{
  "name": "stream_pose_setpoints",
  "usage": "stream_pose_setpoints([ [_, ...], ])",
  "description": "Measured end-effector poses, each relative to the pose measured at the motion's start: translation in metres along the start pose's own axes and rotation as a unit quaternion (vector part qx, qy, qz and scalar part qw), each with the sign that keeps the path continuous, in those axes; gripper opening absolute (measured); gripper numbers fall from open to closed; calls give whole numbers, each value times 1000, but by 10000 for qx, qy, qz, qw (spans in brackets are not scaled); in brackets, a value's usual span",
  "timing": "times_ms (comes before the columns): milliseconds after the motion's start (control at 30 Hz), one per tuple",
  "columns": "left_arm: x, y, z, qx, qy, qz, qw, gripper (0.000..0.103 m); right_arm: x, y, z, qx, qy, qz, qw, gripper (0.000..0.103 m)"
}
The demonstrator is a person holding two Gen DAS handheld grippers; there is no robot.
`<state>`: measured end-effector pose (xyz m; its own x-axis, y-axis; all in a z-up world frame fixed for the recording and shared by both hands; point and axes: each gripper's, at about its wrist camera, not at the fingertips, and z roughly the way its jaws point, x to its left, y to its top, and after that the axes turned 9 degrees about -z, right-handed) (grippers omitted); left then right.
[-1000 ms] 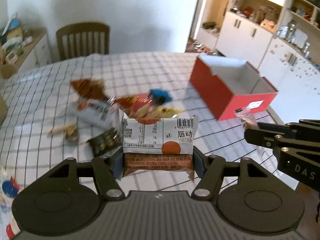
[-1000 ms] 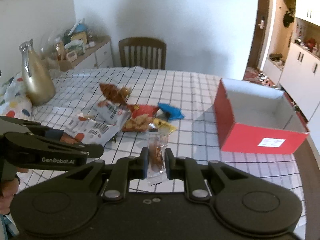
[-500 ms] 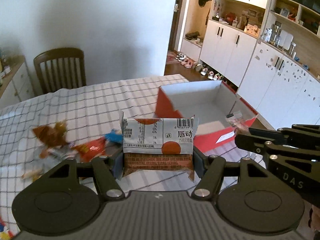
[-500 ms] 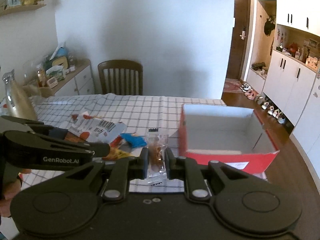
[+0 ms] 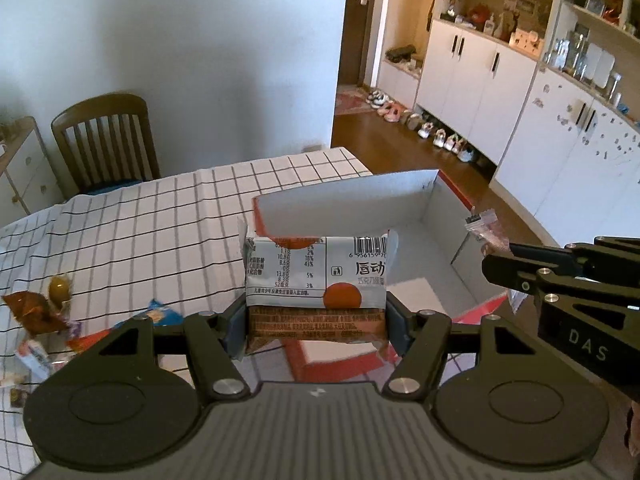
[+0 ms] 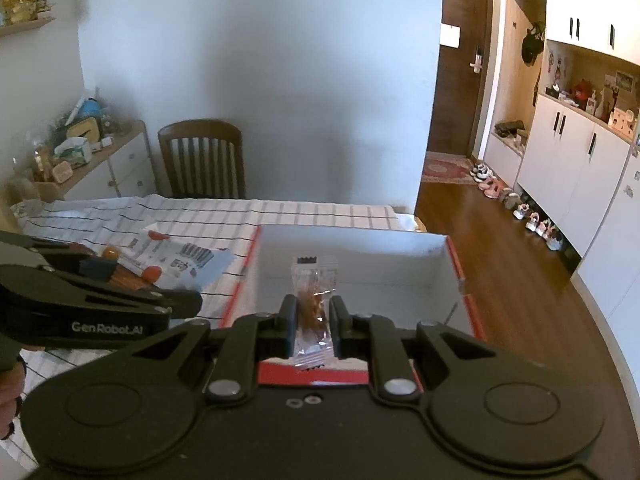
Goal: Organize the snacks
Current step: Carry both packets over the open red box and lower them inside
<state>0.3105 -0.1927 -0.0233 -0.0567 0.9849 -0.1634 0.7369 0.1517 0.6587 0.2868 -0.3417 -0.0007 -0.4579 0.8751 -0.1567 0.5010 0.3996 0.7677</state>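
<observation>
My left gripper (image 5: 316,320) is shut on a wide white and brown snack packet (image 5: 316,280) with an orange dot and a barcode, held over the near edge of the red box (image 5: 424,216). My right gripper (image 6: 313,328) is shut on a small clear packet (image 6: 312,308) with brown pieces inside, hanging above the red box (image 6: 352,248), whose white inside holds nothing that I can see. In the left wrist view the right gripper (image 5: 496,256) comes in from the right with that clear packet (image 5: 484,228). The left gripper (image 6: 176,304) shows at the left of the right wrist view.
Several loose snack packets (image 5: 36,316) lie on the checked tablecloth (image 5: 160,224) to the left of the box. A wooden chair (image 6: 202,160) stands at the table's far side, a white sideboard (image 6: 108,168) beside it. White cabinets (image 6: 568,160) and a wooden floor lie to the right.
Both grippers have swung right with their packets, away from the snack pile and up to the red box. The box now fills the middle of both views.
</observation>
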Motion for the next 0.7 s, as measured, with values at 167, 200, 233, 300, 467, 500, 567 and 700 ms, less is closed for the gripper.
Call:
stream_pose_setpoints([
  [167, -25, 11, 37, 225, 148, 31, 9996, 67, -28, -4, 26, 177, 57, -15, 9998, 15],
  [200, -29, 13, 48, 325, 163, 47, 9993, 67, -34, -5, 32, 218, 74, -6, 9997, 15],
  [233, -31, 16, 56, 380, 186, 33, 9991, 67, -39, -6, 38, 269, 73, 3, 9996, 15],
  [300, -36, 19, 73, 503, 261, -1, 9984, 67, -51, -8, 50, 363, 93, 36, 9993, 15],
  [467, -44, 22, 114, 949, 357, -5, 9948, 67, -65, -19, 80, 703, 218, 59, 9973, 15],
  [500, -46, 21, 121, 1010, 387, 7, 9941, 67, -67, -23, 86, 788, 226, 65, 9966, 15],
  [567, -49, 18, 133, 1179, 415, 21, 9922, 67, -68, -27, 96, 924, 273, 67, 9953, 15],
  [700, -54, 14, 153, 1451, 560, 81, 9878, 67, -68, -32, 111, 1146, 357, 80, 9927, 15],
])
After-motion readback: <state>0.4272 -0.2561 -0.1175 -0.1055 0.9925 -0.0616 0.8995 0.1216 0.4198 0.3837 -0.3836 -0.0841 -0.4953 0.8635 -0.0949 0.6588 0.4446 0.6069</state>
